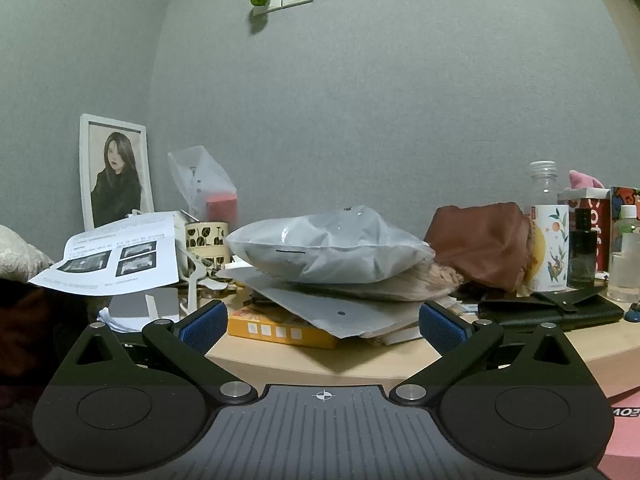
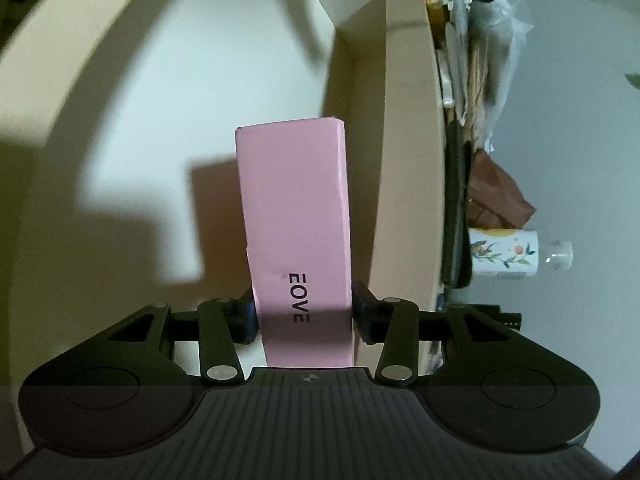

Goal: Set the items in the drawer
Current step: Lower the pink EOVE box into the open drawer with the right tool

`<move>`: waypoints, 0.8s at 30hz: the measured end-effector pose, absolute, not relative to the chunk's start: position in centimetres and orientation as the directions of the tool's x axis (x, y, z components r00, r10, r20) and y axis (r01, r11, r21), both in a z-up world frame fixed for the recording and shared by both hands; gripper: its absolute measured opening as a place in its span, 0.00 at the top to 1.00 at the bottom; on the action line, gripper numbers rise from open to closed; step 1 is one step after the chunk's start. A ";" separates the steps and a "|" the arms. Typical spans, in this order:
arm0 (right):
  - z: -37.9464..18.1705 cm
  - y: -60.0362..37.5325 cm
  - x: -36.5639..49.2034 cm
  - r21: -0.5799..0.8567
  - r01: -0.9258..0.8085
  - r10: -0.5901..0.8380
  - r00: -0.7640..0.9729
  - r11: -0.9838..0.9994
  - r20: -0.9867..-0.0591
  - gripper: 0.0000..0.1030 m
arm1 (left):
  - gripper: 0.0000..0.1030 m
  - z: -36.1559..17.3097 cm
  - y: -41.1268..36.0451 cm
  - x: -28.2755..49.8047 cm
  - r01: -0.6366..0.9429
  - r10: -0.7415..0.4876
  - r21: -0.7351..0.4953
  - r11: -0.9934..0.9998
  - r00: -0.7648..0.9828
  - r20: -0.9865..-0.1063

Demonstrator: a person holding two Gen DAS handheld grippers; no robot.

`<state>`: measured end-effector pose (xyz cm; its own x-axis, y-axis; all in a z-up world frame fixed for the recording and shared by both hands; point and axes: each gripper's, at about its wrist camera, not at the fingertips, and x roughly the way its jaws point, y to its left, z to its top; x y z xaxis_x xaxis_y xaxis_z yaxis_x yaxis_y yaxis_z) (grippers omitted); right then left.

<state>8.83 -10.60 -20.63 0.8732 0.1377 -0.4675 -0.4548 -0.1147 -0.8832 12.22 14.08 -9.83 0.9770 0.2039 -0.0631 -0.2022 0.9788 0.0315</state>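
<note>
My right gripper [image 2: 302, 312] is shut on a long pink box [image 2: 294, 216] printed with dark letters, holding it near its lower end. The box points into the open drawer [image 2: 120, 80], whose pale floor and beige walls fill the right wrist view. A corner of the same pink box [image 1: 624, 436] shows at the bottom right of the left wrist view. My left gripper [image 1: 322, 324] is open and empty, hovering in front of the beige tabletop edge [image 1: 320, 364], facing a grey plastic mailer bag [image 1: 328, 244] piled on papers.
The tabletop is crowded: a framed portrait [image 1: 114, 172], a printed sheet [image 1: 112, 256], an orange box [image 1: 280, 330], a brown cloth [image 1: 480, 240], a black wallet [image 1: 552, 308], a patterned bottle [image 1: 550, 248] and small bottles at the right. A grey wall stands behind.
</note>
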 end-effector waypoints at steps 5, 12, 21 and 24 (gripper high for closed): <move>-21.1 -10.1 9.6 -0.891 -0.447 0.047 0.891 -0.073 -0.451 0.57 | 0.00 -9.8 14.1 12.3 -0.198 0.200 0.033 0.980 0.978 -0.064; -21.6 -9.5 9.6 -0.904 -0.427 0.016 0.904 -0.030 -0.428 0.57 | 0.00 -9.8 13.8 12.4 -0.188 0.190 0.041 0.981 0.980 -0.060; -21.3 -8.2 10.2 -0.882 -0.472 0.047 0.881 0.009 -0.471 0.51 | 0.00 -9.8 13.9 12.5 -0.169 0.172 0.039 0.985 0.982 -0.080; -21.2 -8.4 10.2 -0.849 -0.527 0.044 0.849 0.018 -0.526 0.46 | 0.00 -9.8 13.9 12.5 -0.171 0.174 0.041 0.984 0.981 -0.082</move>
<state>10.20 -8.40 -21.22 0.8492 0.0435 -0.5262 -0.5273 0.0183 -0.8495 12.54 13.93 -9.83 0.9814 0.1737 -0.0815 -0.1709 0.9845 0.0405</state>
